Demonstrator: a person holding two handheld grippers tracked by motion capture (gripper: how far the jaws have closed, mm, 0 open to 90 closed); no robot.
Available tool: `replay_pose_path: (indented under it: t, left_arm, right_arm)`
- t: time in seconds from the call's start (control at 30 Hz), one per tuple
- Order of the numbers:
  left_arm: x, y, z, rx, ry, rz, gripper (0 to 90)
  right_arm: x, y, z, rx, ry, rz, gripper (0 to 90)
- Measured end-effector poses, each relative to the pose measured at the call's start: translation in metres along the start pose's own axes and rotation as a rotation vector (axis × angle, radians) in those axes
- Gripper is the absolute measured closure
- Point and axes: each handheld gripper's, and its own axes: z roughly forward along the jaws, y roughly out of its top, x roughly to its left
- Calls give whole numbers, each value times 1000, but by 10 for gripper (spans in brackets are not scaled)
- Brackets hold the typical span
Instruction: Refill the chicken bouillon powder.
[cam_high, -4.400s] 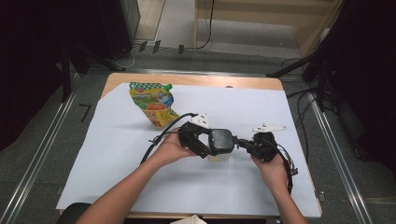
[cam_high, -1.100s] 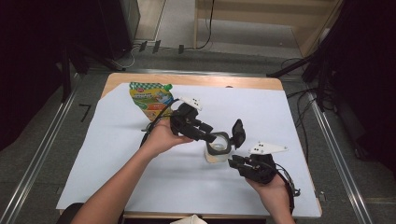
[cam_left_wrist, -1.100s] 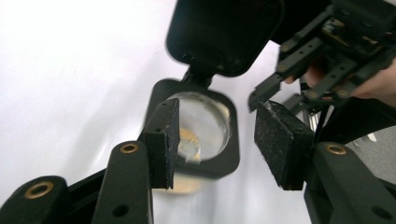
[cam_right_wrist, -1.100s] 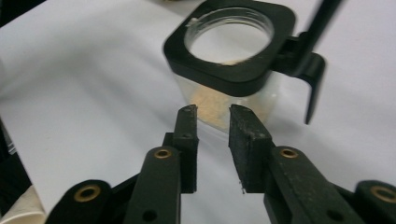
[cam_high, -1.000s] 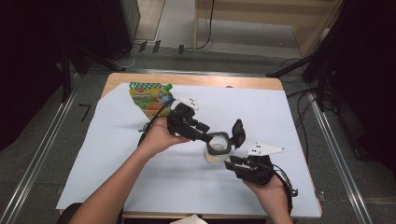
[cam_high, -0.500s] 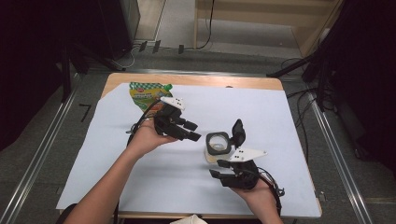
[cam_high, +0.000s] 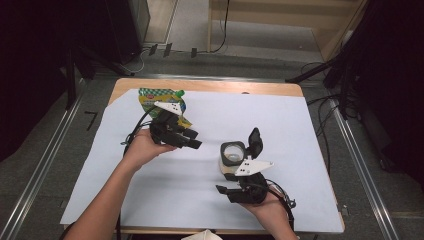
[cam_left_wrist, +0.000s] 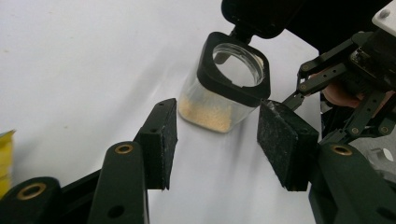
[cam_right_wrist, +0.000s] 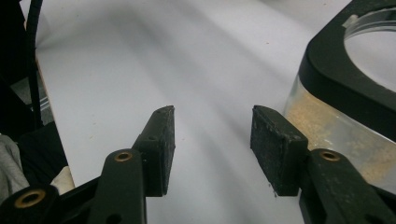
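A small clear jar (cam_high: 231, 161) with a black square rim, its flip lid (cam_high: 255, 140) standing open, rests on the white sheet with tan powder at its bottom. My left gripper (cam_high: 194, 140) hovers to its left, open and pointing at it; in the left gripper view the jar (cam_left_wrist: 228, 88) lies beyond the open left gripper (cam_left_wrist: 217, 135). My right gripper (cam_high: 225, 193) sits just in front of the jar, pointing left. Its jaws have just been opening, with nothing between them. In the right gripper view the jar (cam_right_wrist: 343, 95) stands beside the right gripper (cam_right_wrist: 212, 126).
A green and yellow pouch (cam_high: 159, 98) lies at the back left, right behind the left hand. The white sheet (cam_high: 300, 125) covers most of the wooden table (cam_high: 210, 86). Cables trail from both grippers. Metal rails run along both sides of the table.
The left gripper has pulled away from the jar, back and left toward the pouch. The right gripper has slid left along the near side of the jar and opened wider. The jar stands free.
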Motion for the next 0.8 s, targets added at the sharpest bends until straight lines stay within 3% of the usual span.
replay_pose_path:
  t: [0.4,0.8]
  left_arm:
    - [12,-15,-28,-40,58,-53,472]
    - [27,-29,-54,-56,121,-80,471]
  right_arm:
    - [0,3,8,4,29,-20,507]
    - [1,4,11,16,39,-27,507]
